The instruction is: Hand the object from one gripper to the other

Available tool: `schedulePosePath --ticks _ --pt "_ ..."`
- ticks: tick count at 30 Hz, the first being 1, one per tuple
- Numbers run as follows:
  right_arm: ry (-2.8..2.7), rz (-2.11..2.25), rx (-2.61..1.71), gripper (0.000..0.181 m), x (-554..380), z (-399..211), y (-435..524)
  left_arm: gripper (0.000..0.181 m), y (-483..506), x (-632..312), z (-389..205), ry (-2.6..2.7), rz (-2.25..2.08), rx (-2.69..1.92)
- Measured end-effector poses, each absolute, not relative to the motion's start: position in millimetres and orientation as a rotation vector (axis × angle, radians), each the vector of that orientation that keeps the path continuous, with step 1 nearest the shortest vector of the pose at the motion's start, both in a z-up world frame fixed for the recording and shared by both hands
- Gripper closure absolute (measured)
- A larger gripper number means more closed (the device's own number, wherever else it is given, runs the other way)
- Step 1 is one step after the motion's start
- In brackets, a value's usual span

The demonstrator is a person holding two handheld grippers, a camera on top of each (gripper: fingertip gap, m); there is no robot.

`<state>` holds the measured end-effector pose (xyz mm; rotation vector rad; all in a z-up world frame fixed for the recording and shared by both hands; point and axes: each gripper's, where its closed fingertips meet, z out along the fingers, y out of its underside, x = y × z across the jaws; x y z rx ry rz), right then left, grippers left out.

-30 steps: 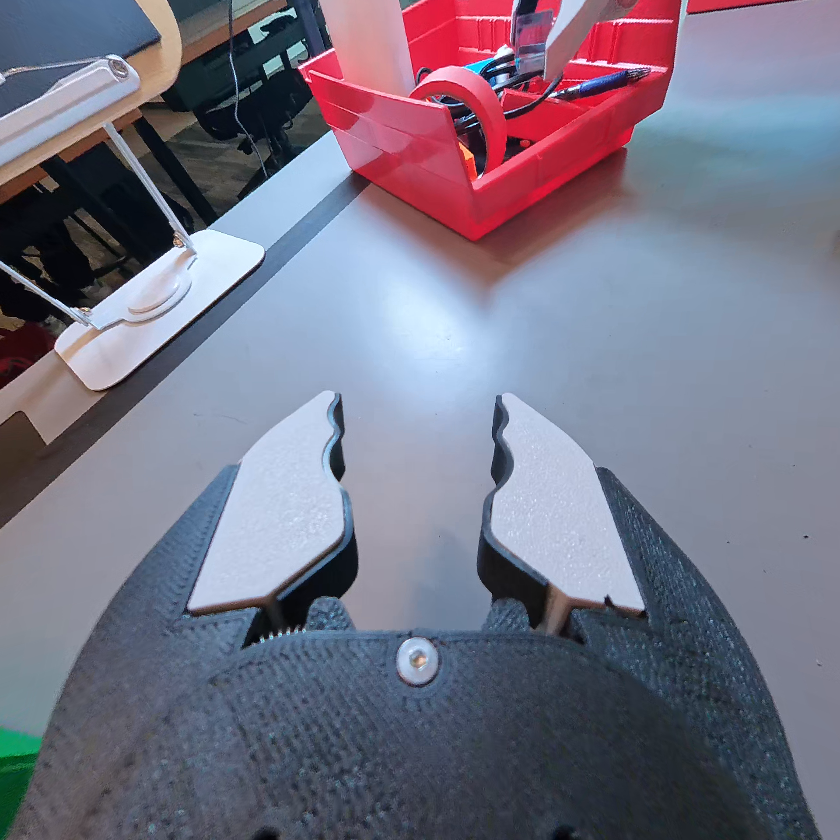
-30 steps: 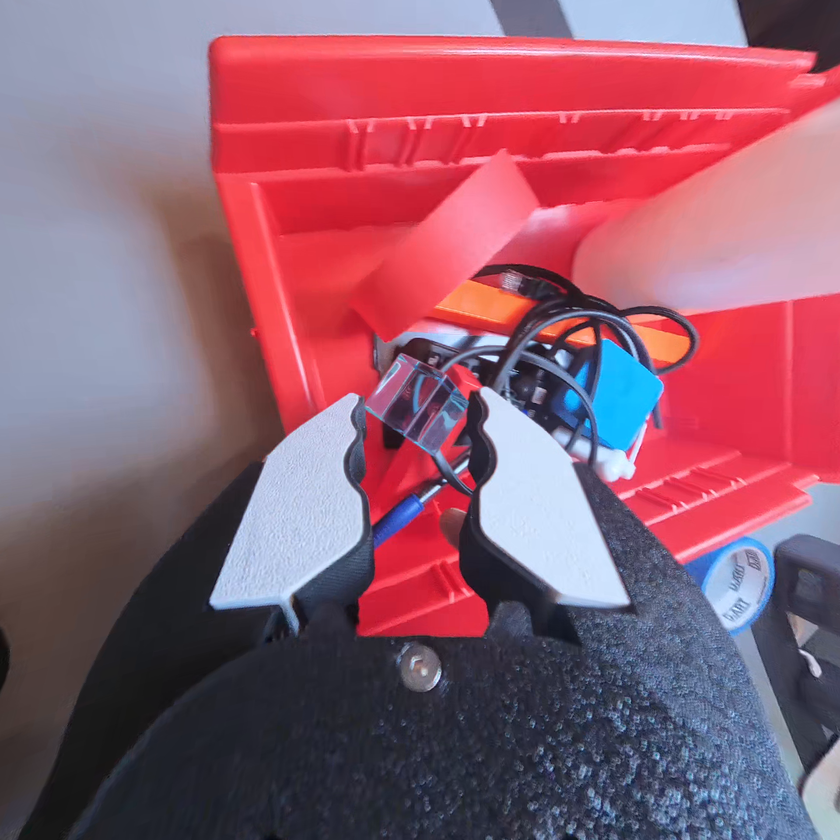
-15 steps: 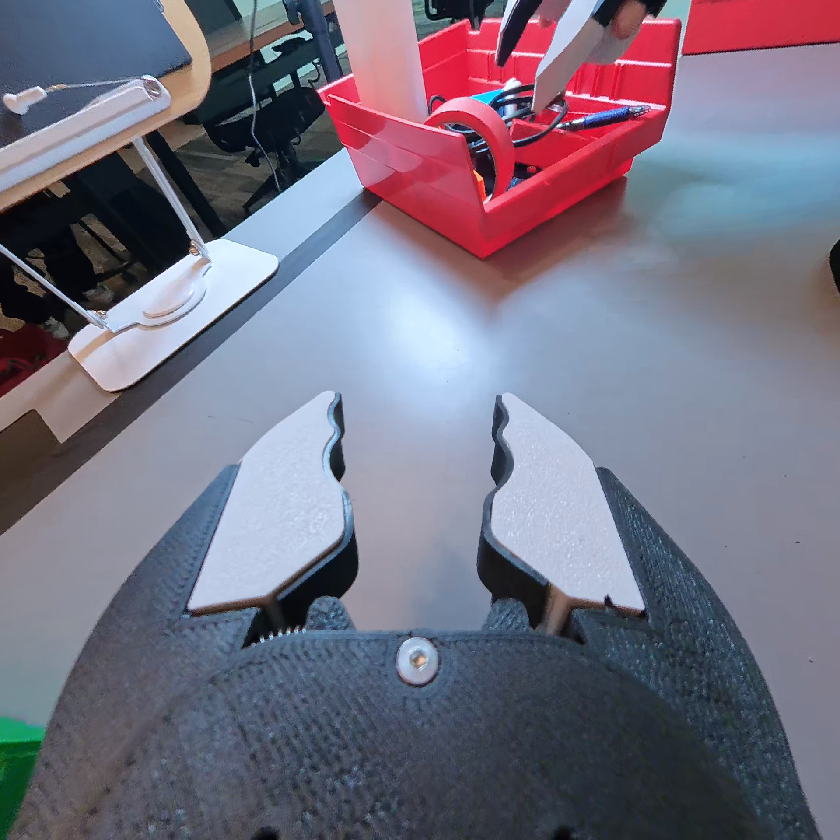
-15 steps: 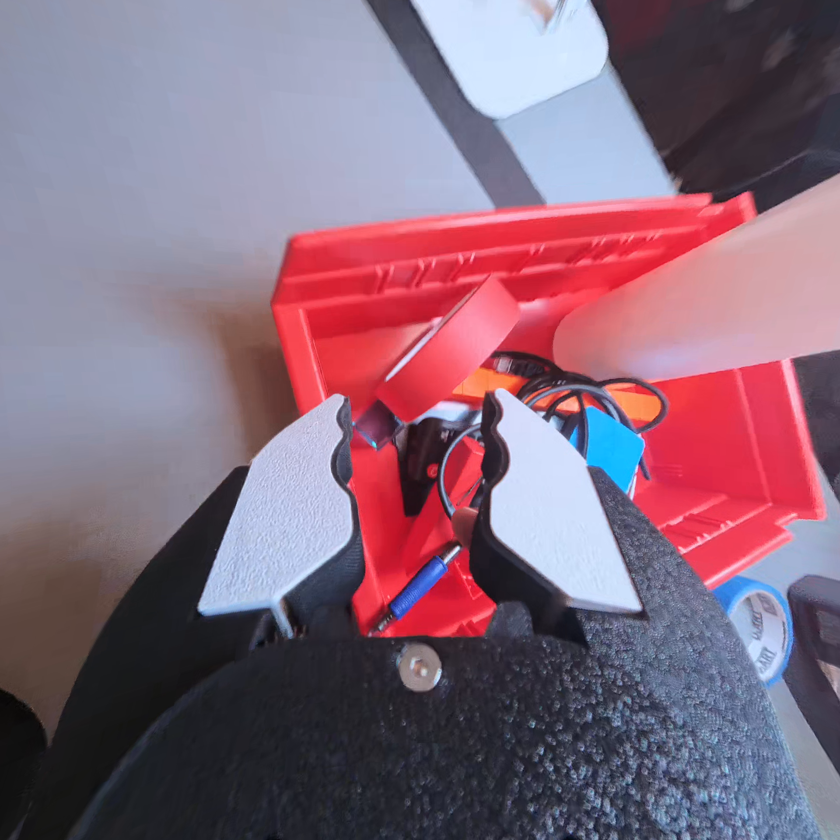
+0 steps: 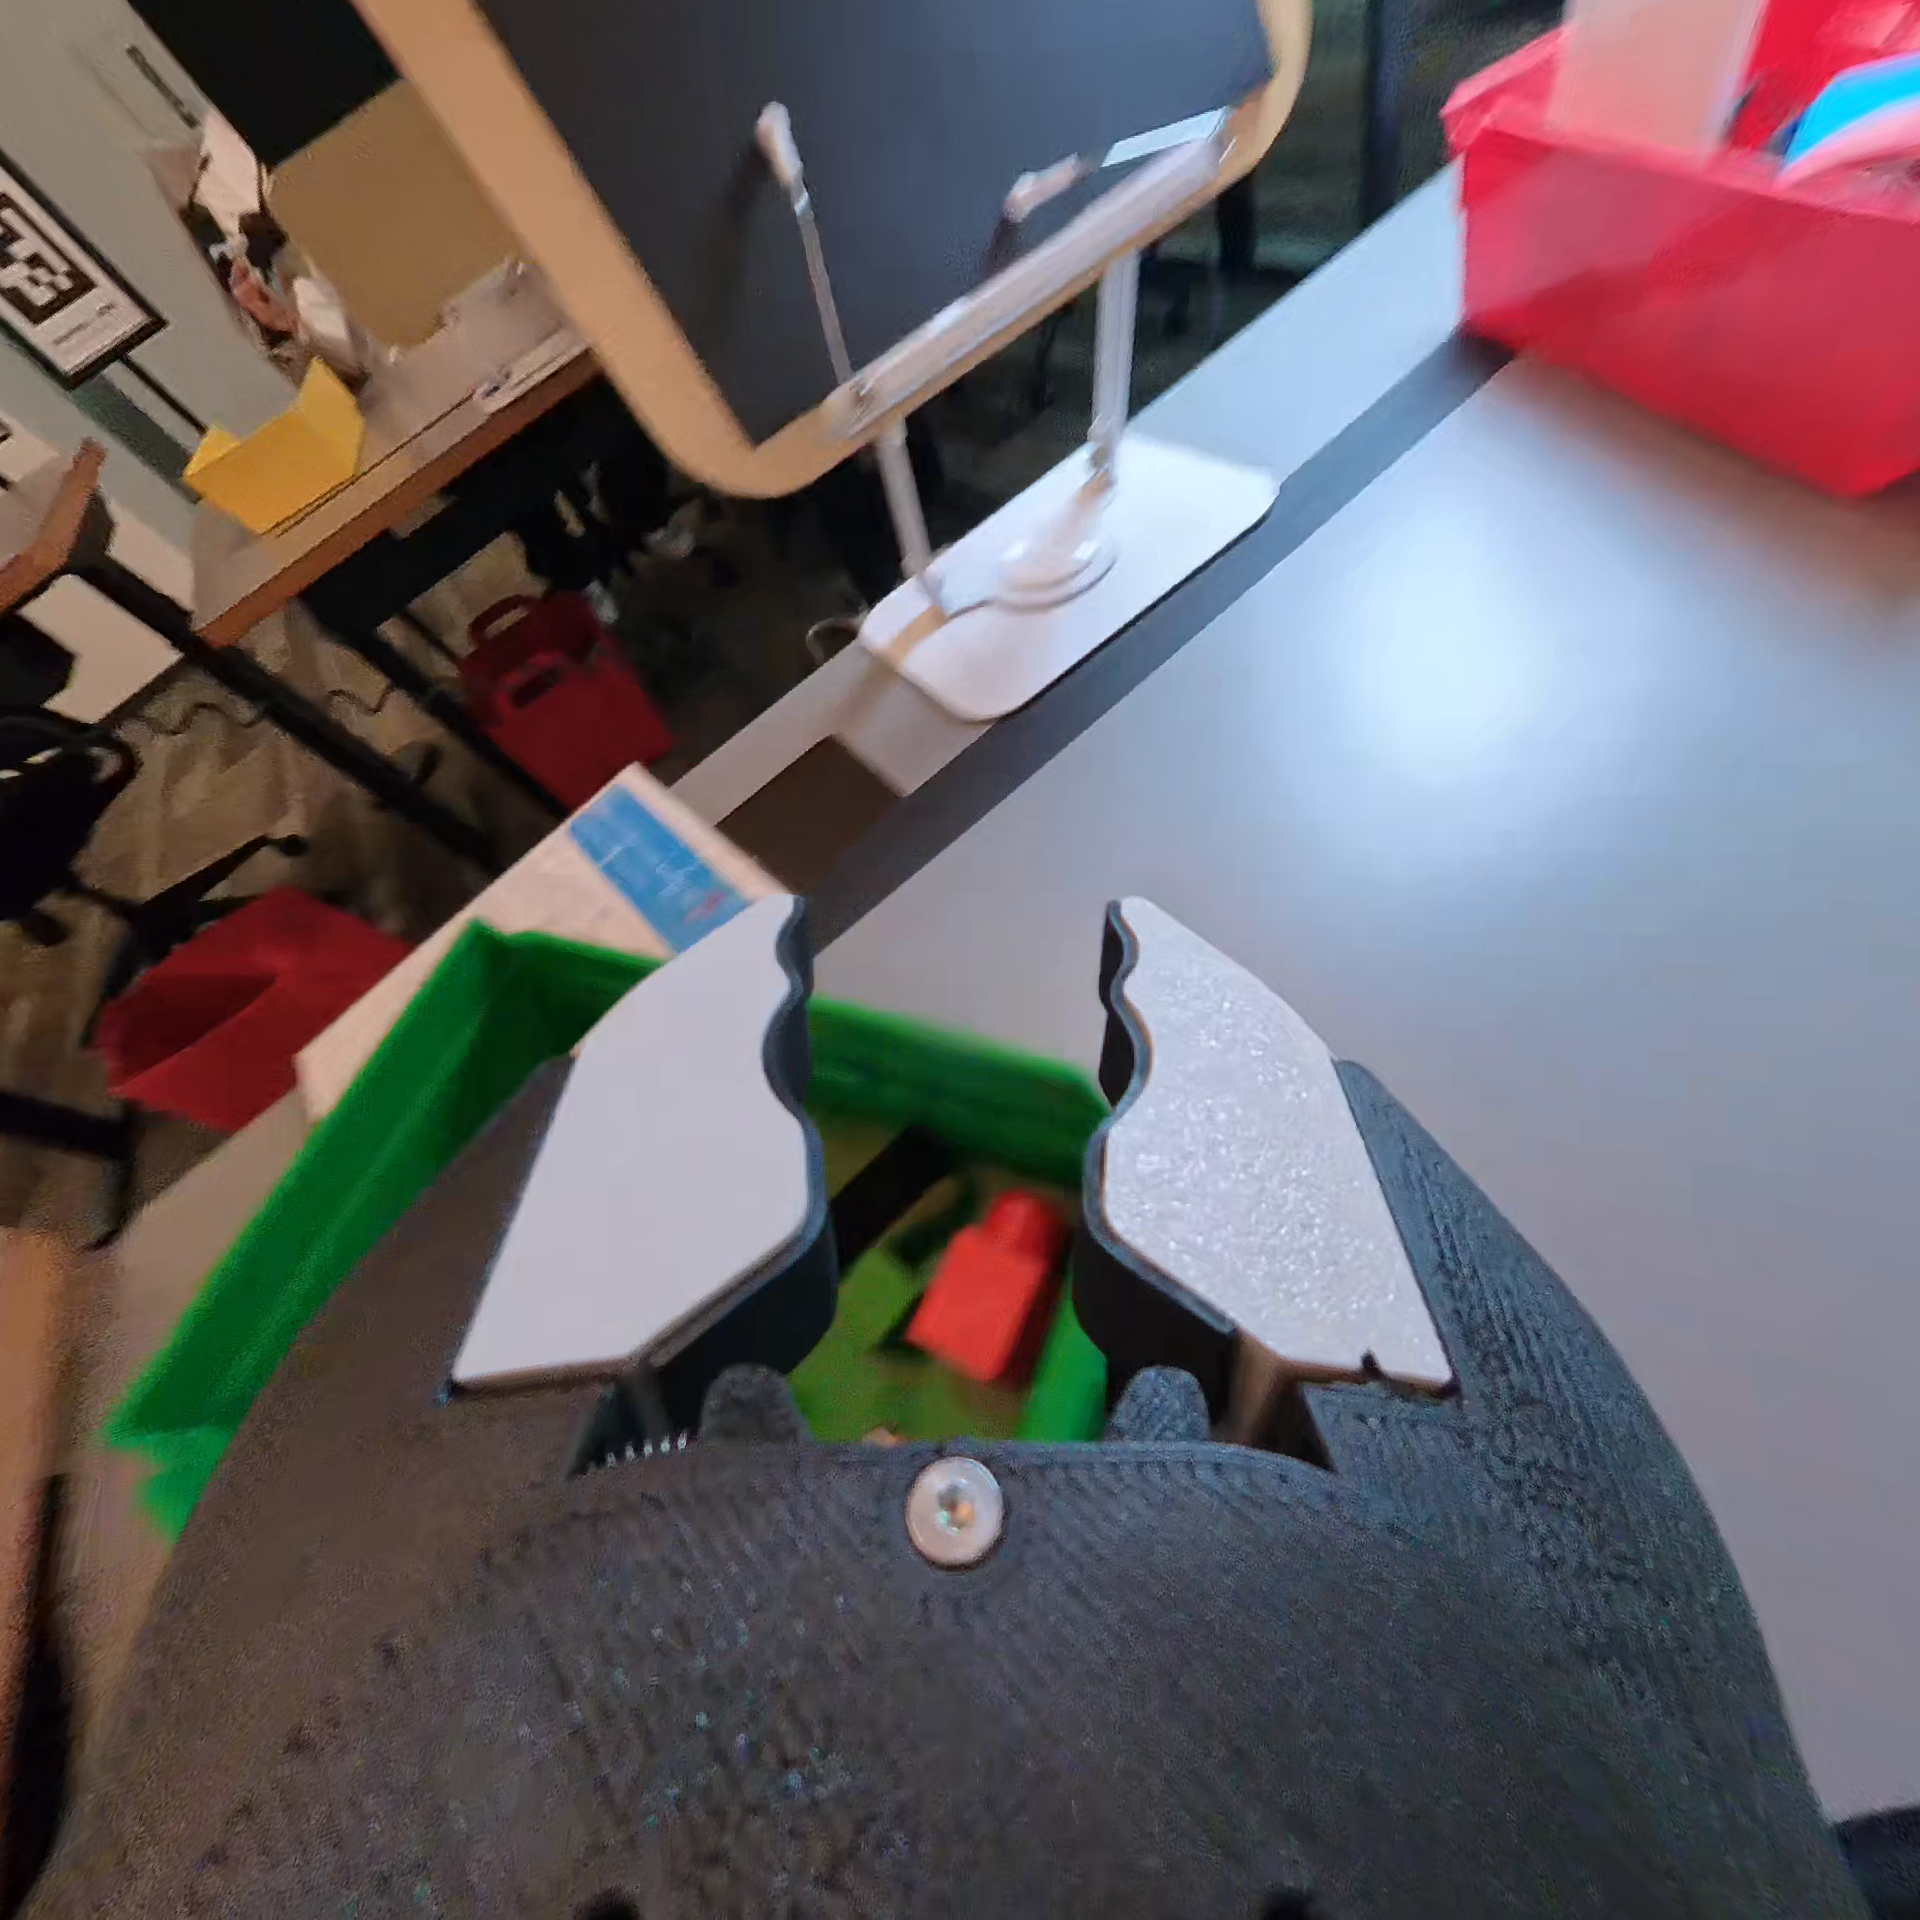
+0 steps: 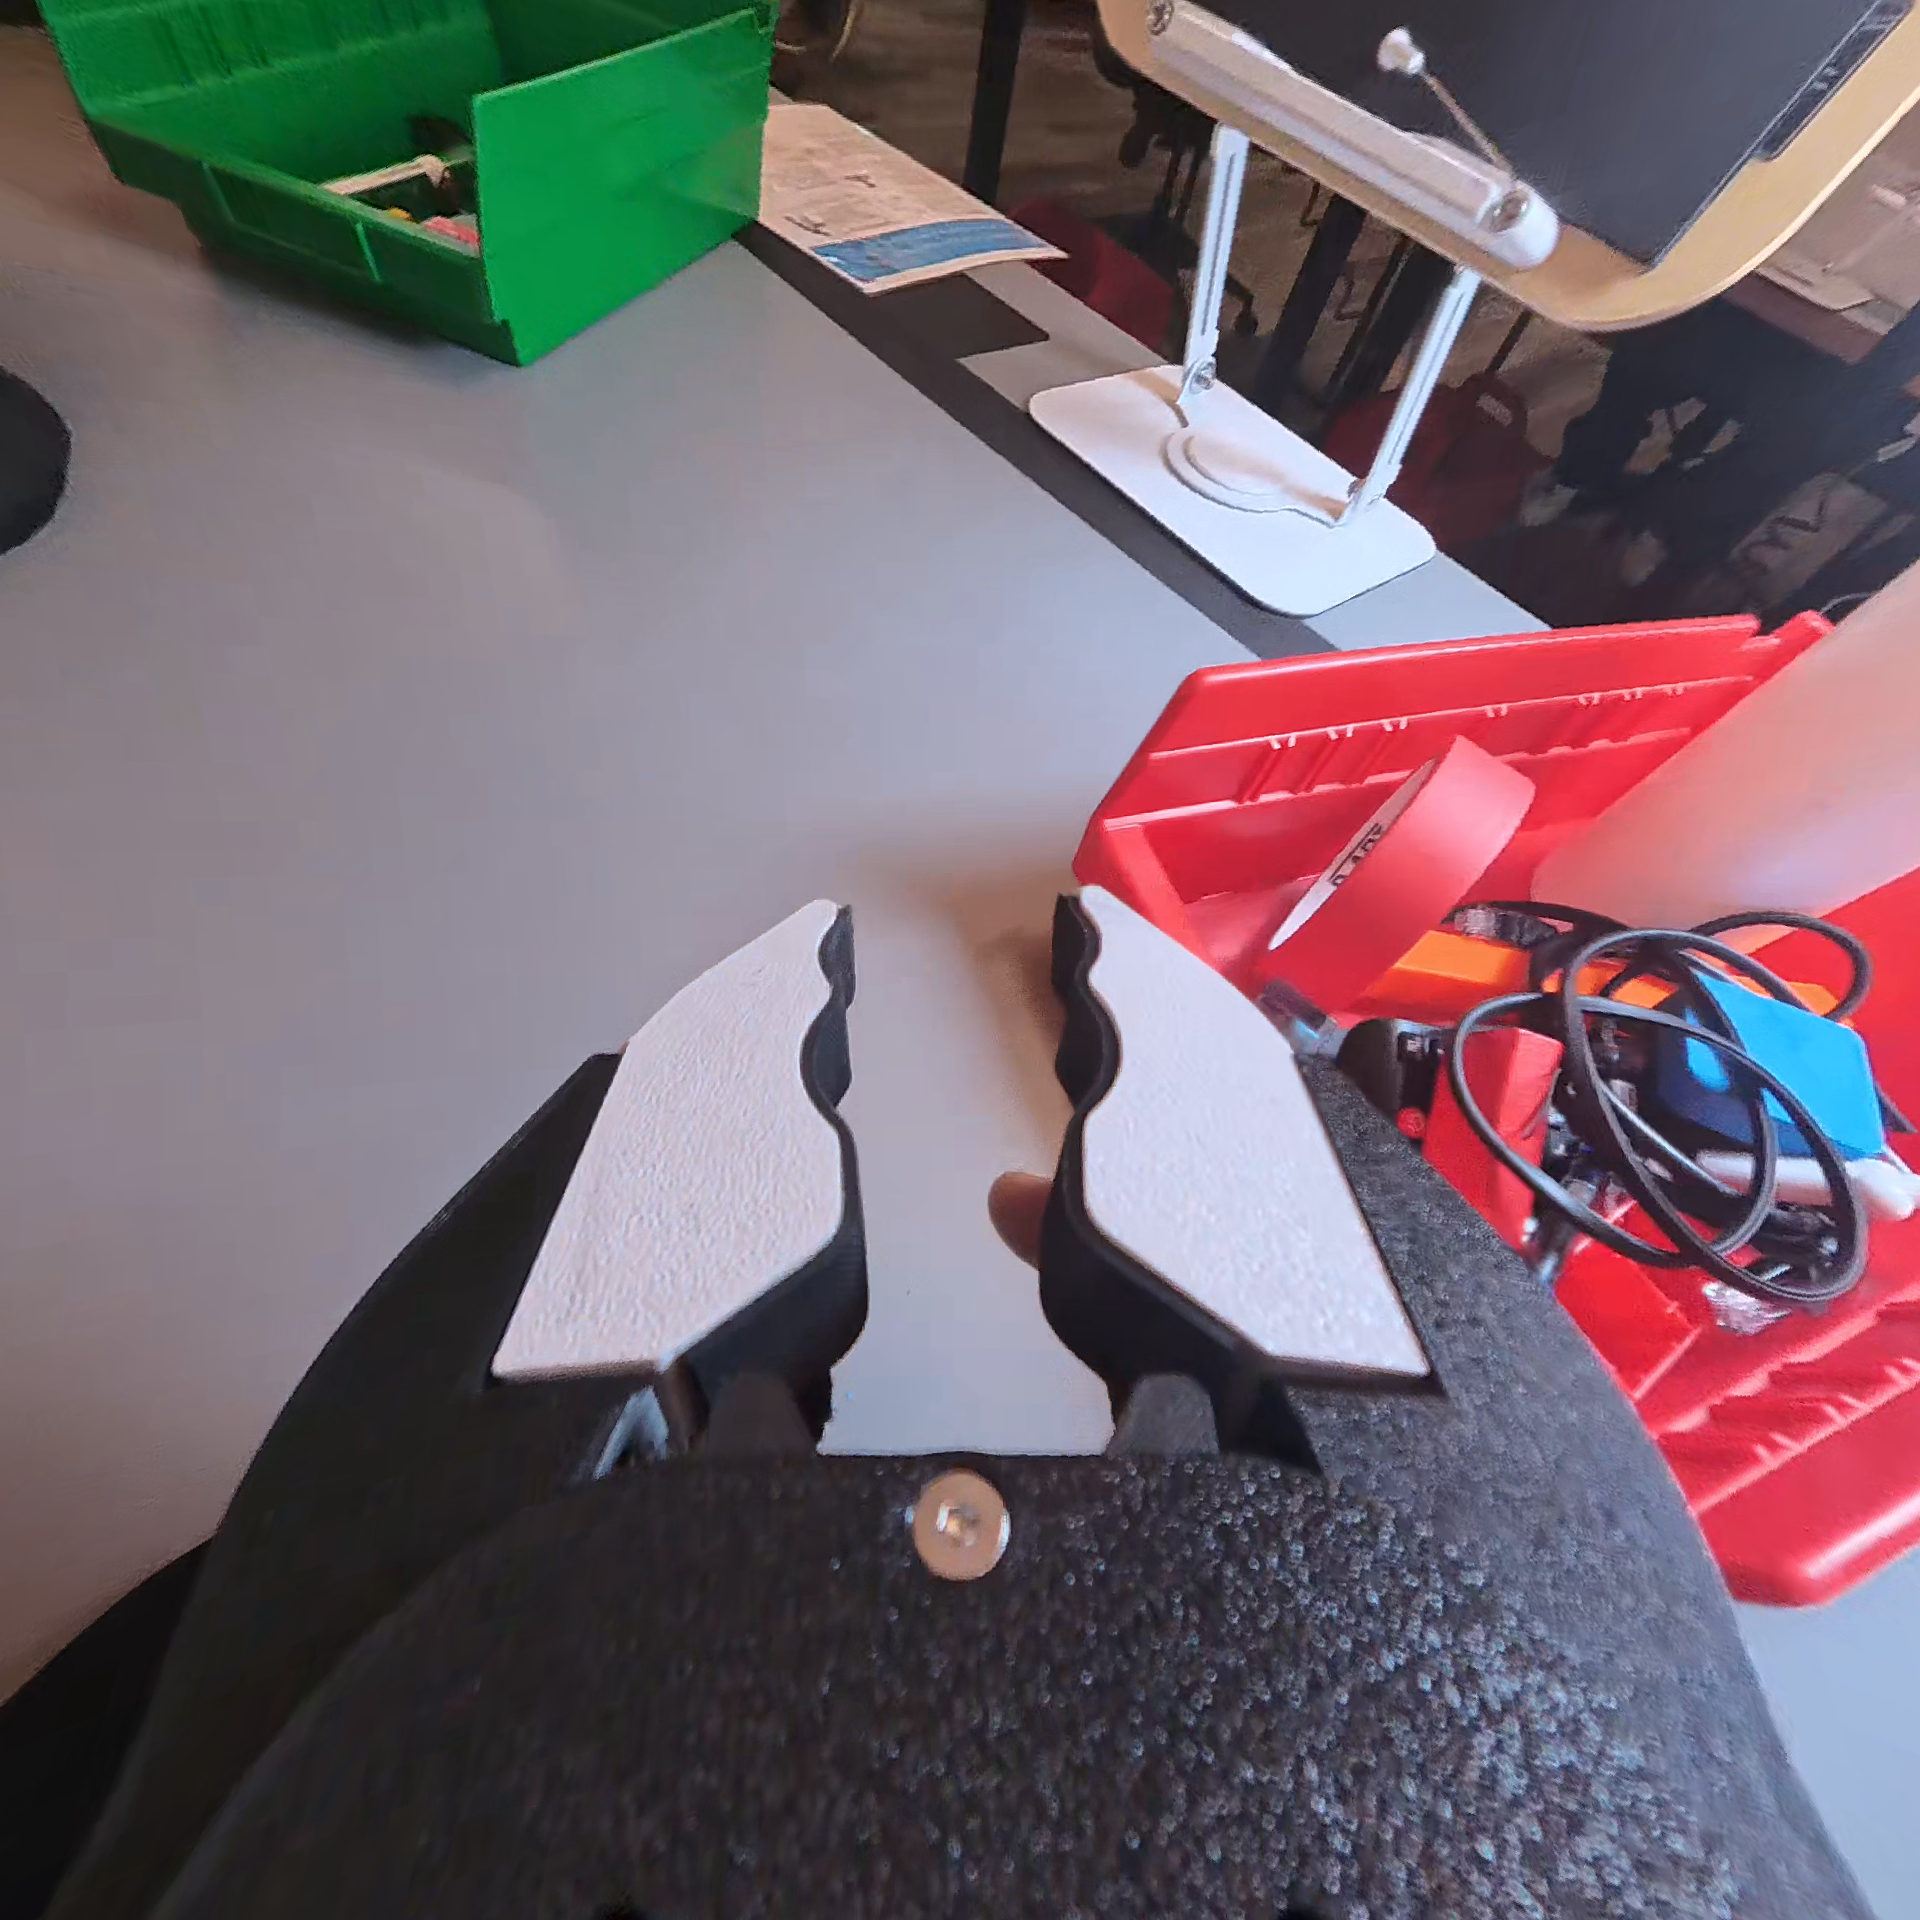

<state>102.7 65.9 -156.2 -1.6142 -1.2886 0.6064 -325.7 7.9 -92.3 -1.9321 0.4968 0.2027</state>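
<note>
My left gripper (image 5: 951,925) is open and empty, hovering over a green bin (image 5: 343,1132) that holds a red block (image 5: 992,1294) between the fingers' line of sight. My right gripper (image 6: 951,925) is open and empty above the grey table (image 6: 520,675), just left of a red bin (image 6: 1382,727). The red bin holds a red tape roll (image 6: 1423,862), a black coiled cable (image 6: 1621,1101), a blue piece (image 6: 1060,1039) and an orange part (image 6: 1455,961). The red bin also shows blurred at the far right of the left wrist view (image 5: 1704,301).
A white stand (image 6: 1236,499) carrying a dark tablet with a tan frame (image 6: 1558,135) sits at the table's far edge. A paper sheet (image 6: 894,208) lies beside the green bin (image 6: 436,166). Chairs, tables and red bags fill the floor beyond the edge. Spacing between my two grippers at the tips: around 45 cm.
My right gripper has pulled out of the red bin and swung left over the table, empty. My left gripper has swung left and now hangs over the green bin.
</note>
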Motion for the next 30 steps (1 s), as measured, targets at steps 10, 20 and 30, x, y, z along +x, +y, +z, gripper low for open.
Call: schedulePosePath --ticks 10,20,30 --pt "-1.314 0.725 -1.533 0.153 68.8 -152.0 48.0 0.138 -13.7 -468.0 -218.3 1.044 0.639 -2.67" --pt "-1.328 0.777 -1.539 0.154 62.4 -160.5 40.6 0.15 -27.0 -480.6 -267.8 1.014 0.396 -3.023" --pt "-1.286 0.853 -1.535 0.156 59.7 -154.6 37.6 0.158 -3.5 -449.0 -192.4 0.863 0.17 -2.688"
